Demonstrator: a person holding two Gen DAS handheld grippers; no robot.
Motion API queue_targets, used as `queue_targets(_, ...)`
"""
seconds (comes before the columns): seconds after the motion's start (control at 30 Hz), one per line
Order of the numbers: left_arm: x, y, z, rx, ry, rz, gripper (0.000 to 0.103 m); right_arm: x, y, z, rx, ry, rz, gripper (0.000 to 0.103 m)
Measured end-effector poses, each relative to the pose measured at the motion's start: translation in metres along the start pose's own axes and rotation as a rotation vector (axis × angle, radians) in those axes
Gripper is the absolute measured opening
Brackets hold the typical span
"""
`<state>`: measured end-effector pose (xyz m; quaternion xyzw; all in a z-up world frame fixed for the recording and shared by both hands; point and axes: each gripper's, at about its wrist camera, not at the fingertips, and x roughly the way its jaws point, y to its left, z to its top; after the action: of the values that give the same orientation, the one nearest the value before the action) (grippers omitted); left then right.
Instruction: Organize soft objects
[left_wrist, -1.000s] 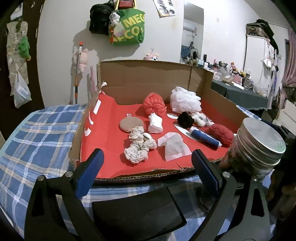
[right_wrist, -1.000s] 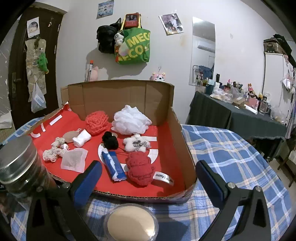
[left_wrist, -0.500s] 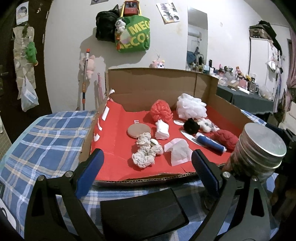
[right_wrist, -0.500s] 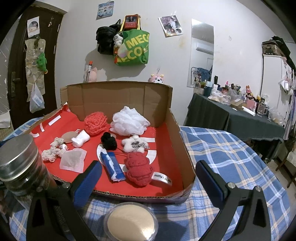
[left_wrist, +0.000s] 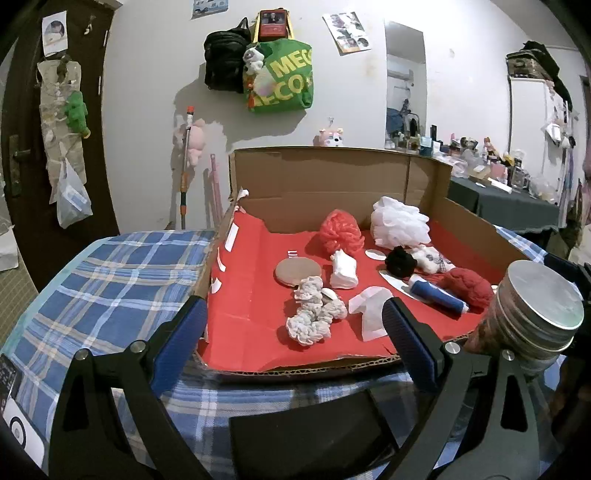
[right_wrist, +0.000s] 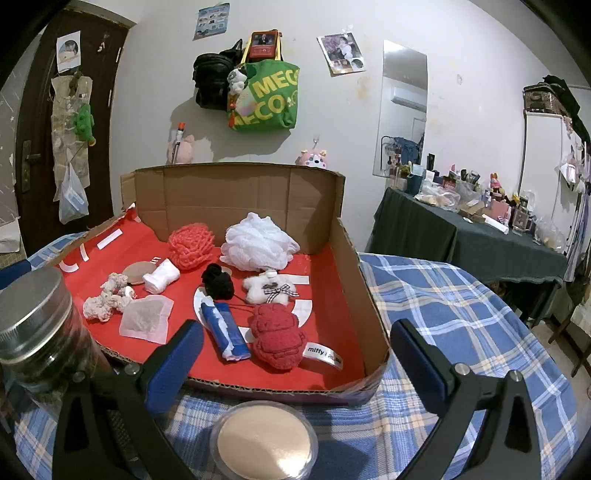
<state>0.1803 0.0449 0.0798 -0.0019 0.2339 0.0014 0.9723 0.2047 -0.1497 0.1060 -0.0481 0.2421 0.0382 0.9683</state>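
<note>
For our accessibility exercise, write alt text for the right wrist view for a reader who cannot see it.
An open gripper faces a red-lined cardboard box of soft items: a white pouf, red pouf, black scrunchie and red knit toy. A round case sits on the checked cloth, a jar left.

My two grippers have black frames and blue finger pads (left_wrist: 177, 345). Under them the tablecloth (right_wrist: 443, 295) is blue plaid with white and pale yellow lines. The cardboard box (right_wrist: 236, 192) is brown with a red floor. Far inside it I see a coral-red mesh ball (right_wrist: 191, 245) and a white mesh puff (right_wrist: 258, 245). Nearer lie a black scrunchie (right_wrist: 218, 282), a white toy with a checked black-and-white bow (right_wrist: 267, 288), a deep red knitted piece (right_wrist: 276, 335), a blue tube (right_wrist: 226, 330) and an off-white scrunchie (left_wrist: 314, 317). The jar (left_wrist: 535, 314) at my left has a silver lid. On the white wall hangs a green bag (right_wrist: 266, 99) with yellow letters.
</note>
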Motion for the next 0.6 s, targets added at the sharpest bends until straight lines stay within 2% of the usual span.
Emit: queue_targets(0.6,0.0062,-0.0006,-0.0017,0.012,0.03,-0.007,0.097,-0.0004,0.0005,-0.0001,0.0,-0.001,-0.001,0.103)
